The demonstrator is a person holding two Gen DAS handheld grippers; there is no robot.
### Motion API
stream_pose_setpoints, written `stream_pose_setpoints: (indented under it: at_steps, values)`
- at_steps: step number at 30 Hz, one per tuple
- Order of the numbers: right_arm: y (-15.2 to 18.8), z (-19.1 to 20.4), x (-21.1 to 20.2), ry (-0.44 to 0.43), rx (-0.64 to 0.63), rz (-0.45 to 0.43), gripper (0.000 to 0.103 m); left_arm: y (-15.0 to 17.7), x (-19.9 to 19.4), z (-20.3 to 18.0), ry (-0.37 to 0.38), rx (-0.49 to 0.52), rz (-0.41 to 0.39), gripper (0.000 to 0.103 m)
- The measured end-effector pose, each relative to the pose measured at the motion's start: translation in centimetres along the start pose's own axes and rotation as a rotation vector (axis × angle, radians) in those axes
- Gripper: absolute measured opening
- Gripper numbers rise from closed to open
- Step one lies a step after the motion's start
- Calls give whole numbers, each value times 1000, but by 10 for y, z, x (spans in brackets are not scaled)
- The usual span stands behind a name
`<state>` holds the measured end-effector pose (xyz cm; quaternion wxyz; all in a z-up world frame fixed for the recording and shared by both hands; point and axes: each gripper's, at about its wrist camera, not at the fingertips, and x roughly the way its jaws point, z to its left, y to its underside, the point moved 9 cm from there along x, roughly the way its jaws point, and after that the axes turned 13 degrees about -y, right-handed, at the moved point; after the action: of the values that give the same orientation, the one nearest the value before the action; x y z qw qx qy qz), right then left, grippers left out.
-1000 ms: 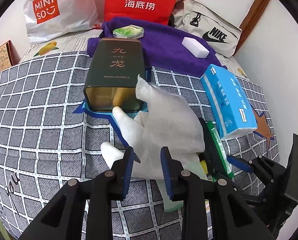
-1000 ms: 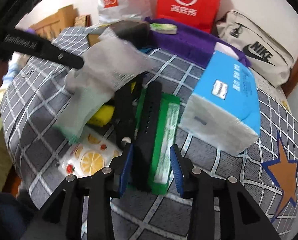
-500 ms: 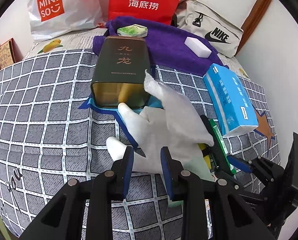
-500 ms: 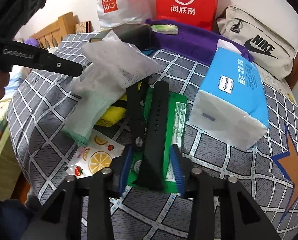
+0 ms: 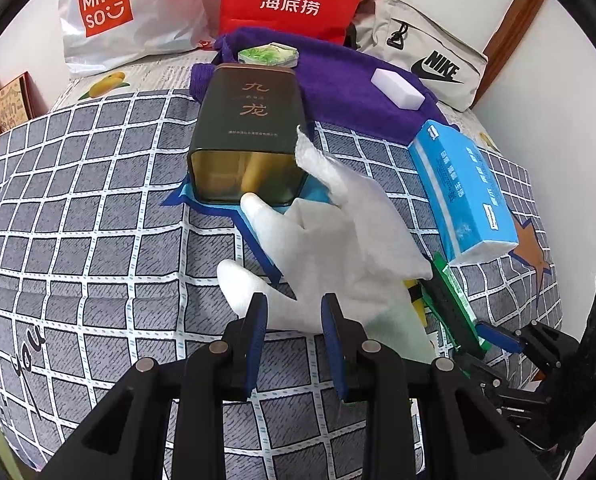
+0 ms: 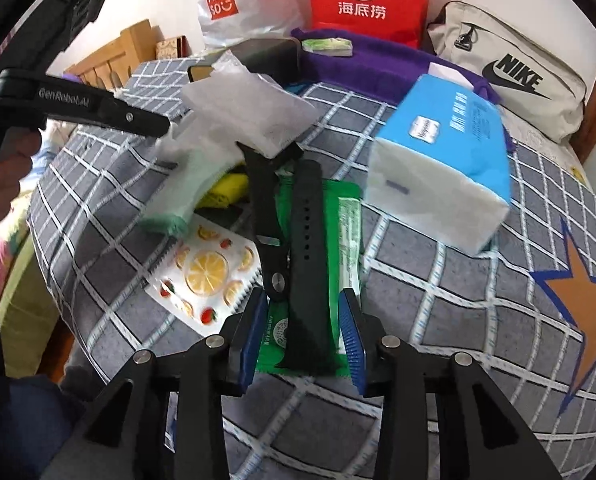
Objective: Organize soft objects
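- Checked grey bedspread carries the clutter
- White fabric glove lies before the dark green tin, long axis toward it, fingers pointing left
- Left gripper clenched on the glove's edge; thin cloth may slip
- Right gripper opening, unclenched around the black rubber watch strap; closing could snag the green packet

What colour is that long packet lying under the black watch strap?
Green, with a white printed strip down one side; the packet under the watch strap shows best in the right wrist view.
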<state>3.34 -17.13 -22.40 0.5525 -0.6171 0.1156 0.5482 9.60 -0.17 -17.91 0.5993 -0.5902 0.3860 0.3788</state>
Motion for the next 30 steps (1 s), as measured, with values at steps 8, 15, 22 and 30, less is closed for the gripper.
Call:
stream_pose_setpoints:
  at_steps: [8, 15, 22, 30]
  values:
    - [-8, -5, -19, -19, 8, -84, 37, 4, 3, -1, -13, 2, 13, 27]
    - [-17, -3, 7, 59, -52, -35, 37, 5, 4, -6, -17, 7, 17, 30]
    - [-32, -2, 9, 77, -71, -37, 35, 5, 7, -5, -16, -4, 26, 30]
    - [-46, -9, 23, 77, -27, -28, 32, 6, 12, -3, -18, -9, 38, 30]
